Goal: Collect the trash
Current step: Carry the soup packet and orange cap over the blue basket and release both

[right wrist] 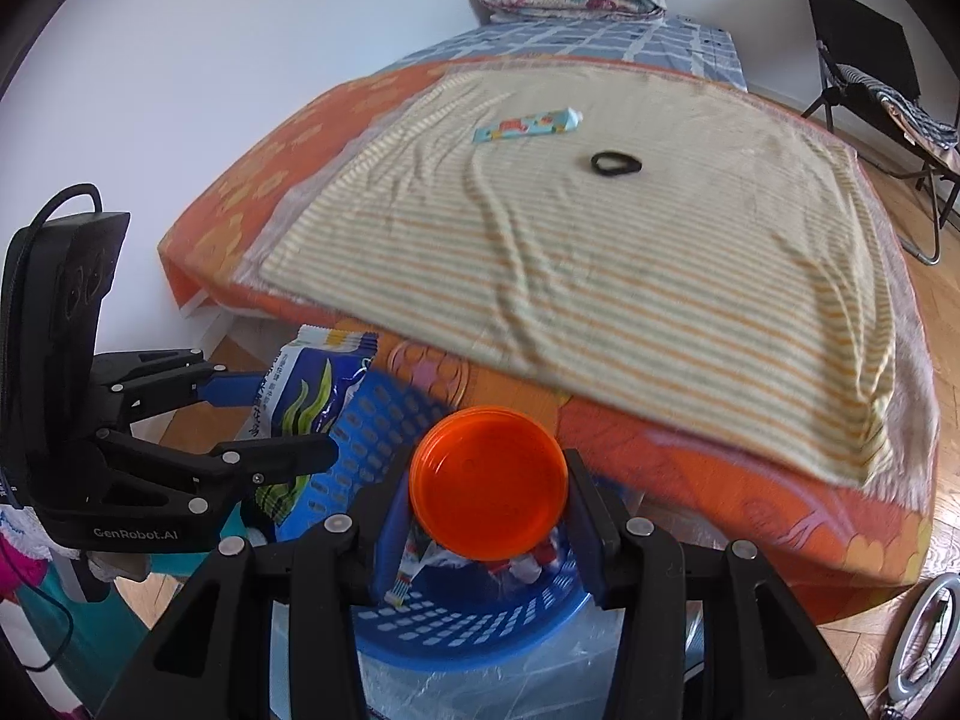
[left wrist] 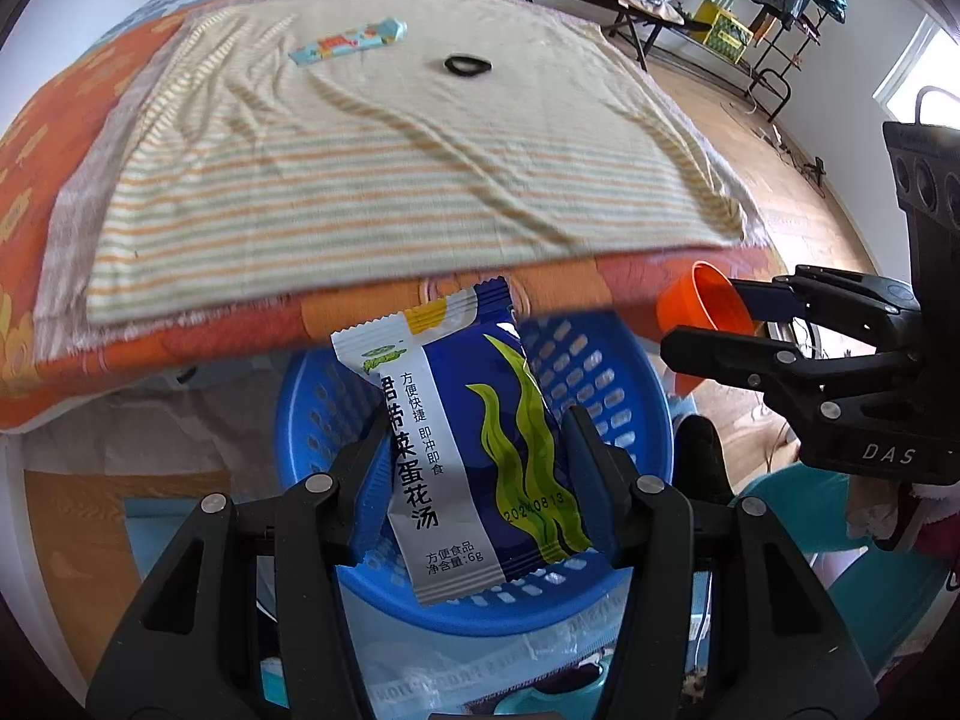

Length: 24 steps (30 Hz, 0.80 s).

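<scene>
Left wrist view: our left gripper (left wrist: 474, 468) points steeply down, its jaws clamped on the sides of a blue soup packet (left wrist: 474, 450) whose long axis runs up and away from us. Directly below the packet sits the blue basket (left wrist: 600, 372) on the floor against the bed (left wrist: 60, 192). To the right, our right gripper (left wrist: 708, 318) clamps an orange lid (left wrist: 702, 300) just above the basket's right rim.

From the right wrist view, the lid (right wrist: 489, 483) faces us flat between the pads, with the basket (right wrist: 480, 624) right beneath it, some wrappers already inside. We judge both pieces hang over the opening, ready to drop. A colourful wrapper (right wrist: 528, 125) and a black hair tie (right wrist: 615, 163) lie on the striped towel (right wrist: 600, 276), well apart from both hands.
</scene>
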{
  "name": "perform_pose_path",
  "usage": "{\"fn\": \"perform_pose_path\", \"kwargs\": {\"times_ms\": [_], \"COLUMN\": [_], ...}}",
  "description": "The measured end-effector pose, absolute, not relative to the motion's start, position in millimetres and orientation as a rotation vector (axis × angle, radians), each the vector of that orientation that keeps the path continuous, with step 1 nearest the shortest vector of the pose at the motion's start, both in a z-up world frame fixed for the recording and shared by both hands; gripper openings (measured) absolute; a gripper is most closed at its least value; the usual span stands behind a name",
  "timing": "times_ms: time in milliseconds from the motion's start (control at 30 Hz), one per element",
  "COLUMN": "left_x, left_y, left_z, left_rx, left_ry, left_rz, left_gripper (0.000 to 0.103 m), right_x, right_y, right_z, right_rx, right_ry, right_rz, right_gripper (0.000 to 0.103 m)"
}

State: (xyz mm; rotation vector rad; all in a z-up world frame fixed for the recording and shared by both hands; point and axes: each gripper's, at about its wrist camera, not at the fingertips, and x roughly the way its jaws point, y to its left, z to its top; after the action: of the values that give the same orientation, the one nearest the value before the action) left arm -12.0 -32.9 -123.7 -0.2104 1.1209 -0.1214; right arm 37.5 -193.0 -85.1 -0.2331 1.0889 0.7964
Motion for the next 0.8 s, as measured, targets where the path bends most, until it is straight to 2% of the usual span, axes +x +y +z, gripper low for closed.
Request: {"fn": "perform_pose_path", "kwargs": {"times_ms": [800], "left_x": [-19], "left_y": [-34], "left_z": [-152], "left_rx": [-0.205], "left_ry": [1.215], "left_rz": [-0.117], "left_gripper": [0.056], "right_x": [23], "right_y": [-189], "right_z": [-113], "right_rx": [-0.272], "right_ry": [1.155], "right_rz": [0.791], "right_gripper": [0.051]}}
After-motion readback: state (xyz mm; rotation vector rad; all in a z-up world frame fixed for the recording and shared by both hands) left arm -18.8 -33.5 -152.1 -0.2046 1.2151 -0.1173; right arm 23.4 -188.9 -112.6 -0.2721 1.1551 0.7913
